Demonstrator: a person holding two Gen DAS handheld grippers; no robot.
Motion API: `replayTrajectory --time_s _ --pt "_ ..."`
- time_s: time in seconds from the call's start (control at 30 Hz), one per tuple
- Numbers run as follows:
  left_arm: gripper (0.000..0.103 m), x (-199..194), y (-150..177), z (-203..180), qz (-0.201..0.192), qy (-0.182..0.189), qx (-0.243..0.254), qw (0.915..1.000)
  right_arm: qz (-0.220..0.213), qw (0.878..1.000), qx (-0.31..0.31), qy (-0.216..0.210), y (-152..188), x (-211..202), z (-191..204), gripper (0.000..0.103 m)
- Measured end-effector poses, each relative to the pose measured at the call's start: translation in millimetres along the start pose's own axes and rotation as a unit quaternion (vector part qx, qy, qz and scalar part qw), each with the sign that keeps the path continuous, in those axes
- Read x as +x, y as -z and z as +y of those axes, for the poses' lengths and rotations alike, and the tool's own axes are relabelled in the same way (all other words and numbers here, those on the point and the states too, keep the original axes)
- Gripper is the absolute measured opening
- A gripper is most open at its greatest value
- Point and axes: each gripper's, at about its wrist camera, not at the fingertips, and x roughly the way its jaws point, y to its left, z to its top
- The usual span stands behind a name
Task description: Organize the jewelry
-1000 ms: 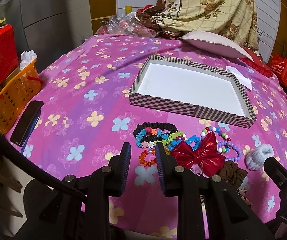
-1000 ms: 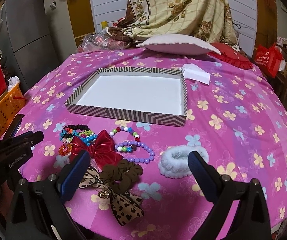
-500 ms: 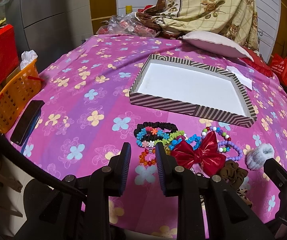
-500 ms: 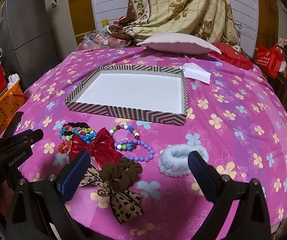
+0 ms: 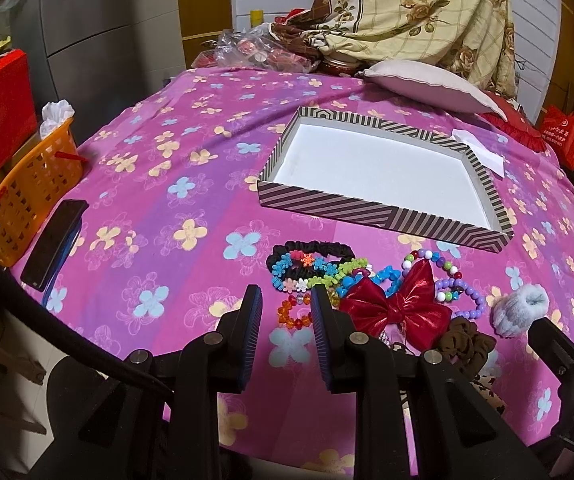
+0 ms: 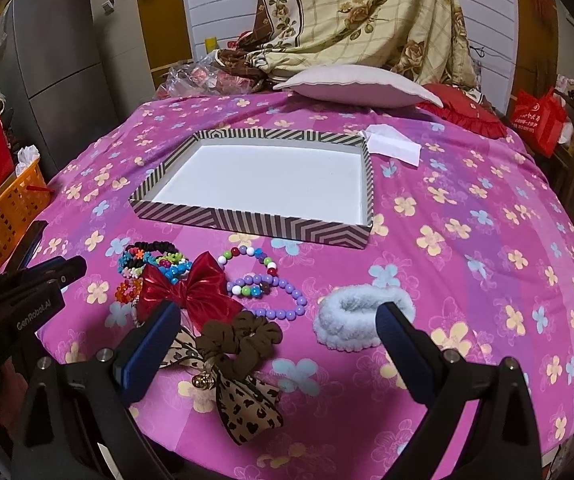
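Right wrist view: the jewellery lies in a loose cluster on the near part of the pink flowered bedcover (image 6: 467,208), all of it outside the shallow striped cardboard tray with a white floor (image 6: 247,220), which holds nothing and sits just beyond.

The fluffy pale-blue scrunchie (image 6: 357,316) is the rightmost piece, apart from the purple bead bracelet (image 6: 283,296). The right gripper (image 6: 279,340) hovers near, jaws spread wide, gripping nothing. The left gripper (image 5: 285,320) hovers near the orange bead bracelet (image 5: 293,312), jaws narrowly parted, empty.

Judgement: first pick pending. Recommended: take the isolated scrunchie first, closing across its rim; lift clear of the tray wall before release. The red satin bow (image 6: 185,288) overlaps neighbouring beads and may drag them.
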Motion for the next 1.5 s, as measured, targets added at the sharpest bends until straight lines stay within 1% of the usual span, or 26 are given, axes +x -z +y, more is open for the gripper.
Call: replayTrajectory --time_s 0.23,0.37,0.5,0.57,0.67,0.7,0.77,0.87,0.97,1.13,1.17,1.23,1.37,1.5 --pt "0.044 1.3 0.3 2.8 0.007 0.001 -0.001 1.0000 0.005 1.000 -0.004 -0.004 2.9 -0.1 -3.0 0.100" --pt "0.044 3.2 0.1 8.2 0.017 0.010 -0.001 0.9998 0.010 1.000 -0.002 -0.001 8.0 1.0 -10.7 0.100" --pt "0.044 9.1 -2.1 17.2 0.039 0.037 -0.013 0.9985 0.016 1.000 0.005 -0.006 11.4 3.6 -20.3 0.096" --pt "0.044 9.6 -4.1 21.0 0.037 0.048 -0.022 0.9979 0.016 1.000 0.006 -0.006 11.6 4.4 -23.2 0.095" --pt "0.044 10.2 -6.5 17.8 0.039 0.068 -0.019 0.9968 0.019 1.000 0.005 -0.009 12.1 5.2 -25.3 0.092" --pt "0.046 11.4 -7.1 15.7 0.043 0.074 -0.016 0.9962 0.021 1.000 0.005 -0.011 12.5 5.8 -26.5 0.092" --pt "0.047 15.4 -8.2 11.2 0.051 0.088 -0.015 0.9947 0.027 0.999 0.004 -0.022 13.7 7.4 -27.6 0.087" --pt "0.048 22.9 -9.3 3.7 0.061 0.099 -0.010 0.9932 0.040 0.998 -0.009 -0.044 18.5 9.4 -22.0 0.081" --pt "0.048 29.2 -9.9 -0.3 0.072 0.104 -0.009 0.9918 0.053 0.996 -0.022 -0.070 25.5 12.7 -12.5 0.078" --pt "0.048 32.7 -10.8 2.8 0.077 0.097 -0.014 0.9922 0.069 0.991 -0.040 -0.104 34.5 24.4 4.4 0.076" --pt "0.048 32.4 -11.4 4.6 0.075 0.094 -0.014 0.9927 0.073 0.990 -0.048 -0.107 36.0 28.0 9.0 0.074" --pt "0.048 31.6 -12.7 10.4 0.071 0.087 -0.017 0.9936 0.080 0.989 -0.064 -0.107 38.0 34.4 16.5 0.071" --pt "0.048 34.1 -18.1 28.4 0.072 0.081 -0.036 0.9934 0.077 0.987 -0.101 -0.103 37.7 39.2 32.6 0.070" --pt "0.048 38.1 -22.7 46.9 0.072 0.072 -0.059 0.9930 0.073 0.981 -0.136 -0.120 36.3 36.3 44.8 0.070"
